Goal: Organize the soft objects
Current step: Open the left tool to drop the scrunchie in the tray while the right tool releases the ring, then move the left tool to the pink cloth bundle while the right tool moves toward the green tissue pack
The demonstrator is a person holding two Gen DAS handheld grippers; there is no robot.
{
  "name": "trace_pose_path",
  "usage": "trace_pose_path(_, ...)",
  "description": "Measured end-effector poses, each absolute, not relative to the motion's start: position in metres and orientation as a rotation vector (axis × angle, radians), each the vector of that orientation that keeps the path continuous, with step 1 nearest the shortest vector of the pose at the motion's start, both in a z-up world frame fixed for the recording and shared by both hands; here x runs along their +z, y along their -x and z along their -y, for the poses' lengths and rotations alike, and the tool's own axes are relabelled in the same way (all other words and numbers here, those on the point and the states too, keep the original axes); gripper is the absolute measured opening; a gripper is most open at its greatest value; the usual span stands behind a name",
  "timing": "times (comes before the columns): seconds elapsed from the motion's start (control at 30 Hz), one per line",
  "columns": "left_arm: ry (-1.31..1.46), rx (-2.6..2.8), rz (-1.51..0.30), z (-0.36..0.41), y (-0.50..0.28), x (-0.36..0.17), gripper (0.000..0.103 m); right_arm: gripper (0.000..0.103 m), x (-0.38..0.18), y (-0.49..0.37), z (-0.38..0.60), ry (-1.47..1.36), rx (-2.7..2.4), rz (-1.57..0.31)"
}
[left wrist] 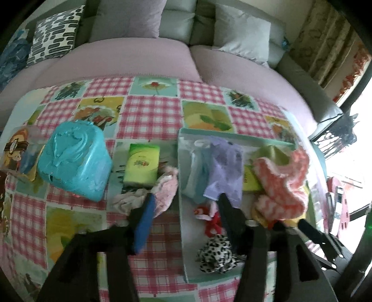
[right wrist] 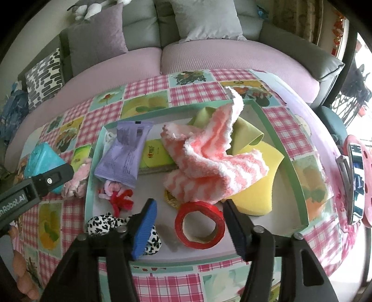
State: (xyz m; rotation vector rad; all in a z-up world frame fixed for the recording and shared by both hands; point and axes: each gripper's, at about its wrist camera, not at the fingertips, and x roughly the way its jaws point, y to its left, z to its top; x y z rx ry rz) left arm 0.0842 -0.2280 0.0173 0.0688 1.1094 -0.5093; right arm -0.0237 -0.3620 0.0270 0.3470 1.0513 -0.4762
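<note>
Left fingers (left wrist: 186, 197) apart, right fingers (right wrist: 189, 206) apart over red tape roll (right wrist: 200, 225) (untouched), green-rimmed tray (right wrist: 300, 185)

A grey sofa (right wrist: 144, 21) with lilac seat pads stands behind the worktop (right wrist: 148, 88), which wears a pink checked cloth. A black-and-white patterned cushion (left wrist: 54, 34) leans at the sofa's left end.

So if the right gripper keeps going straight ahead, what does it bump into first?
Most likely the red roll of tape lying flat in the green-rimmed tray. The right gripper points down at it with open jaws on either side. Depth is hard to judge, but nothing else seems to lie between.
</note>
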Motion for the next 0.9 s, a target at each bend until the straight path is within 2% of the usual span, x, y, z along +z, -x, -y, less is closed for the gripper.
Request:
trace_pose_path(0.03,-0.081,-0.493,-1.114,0.228,-0.085,0.015,0.072,0.067,0.025,0.023,0.362,-0.344,-0.476,-1.058)
trace_pose_path(0.1,-0.106,-0.469,-1.115,0.228,-0.086,0.012,0.072,0.07,0.023,0.023,0.362,-0.343,-0.477,-1.067)
trace_pose_path(0.17,-0.118,-0.455,-1.109,0.228,-0.086,0.011,0.072,0.078,0.021,0.023,0.363,-0.344,-0.481,-1.071)
trace_pose_path(0.23,-0.129,-0.439,-1.1,0.227,-0.087,0.01,0.077,0.082,0.021,0.023,0.364,-0.344,-0.491,-1.068)
trace_pose_path(0.37,-0.162,-0.405,-1.07,0.226,-0.087,0.01,0.085,0.103,0.023,0.027,0.368,-0.369,-0.512,-1.038)
trace_pose_path(0.53,-0.176,-0.383,-1.04,0.225,-0.087,0.012,0.091,0.103,0.023,0.029,0.372,-0.387,-0.538,-1.031)
trace_pose_path(0.9,-0.148,-0.374,-1.008,0.217,-0.091,0.024,0.091,0.103,0.028,0.029,0.366,-0.379,-0.511,-1.007)
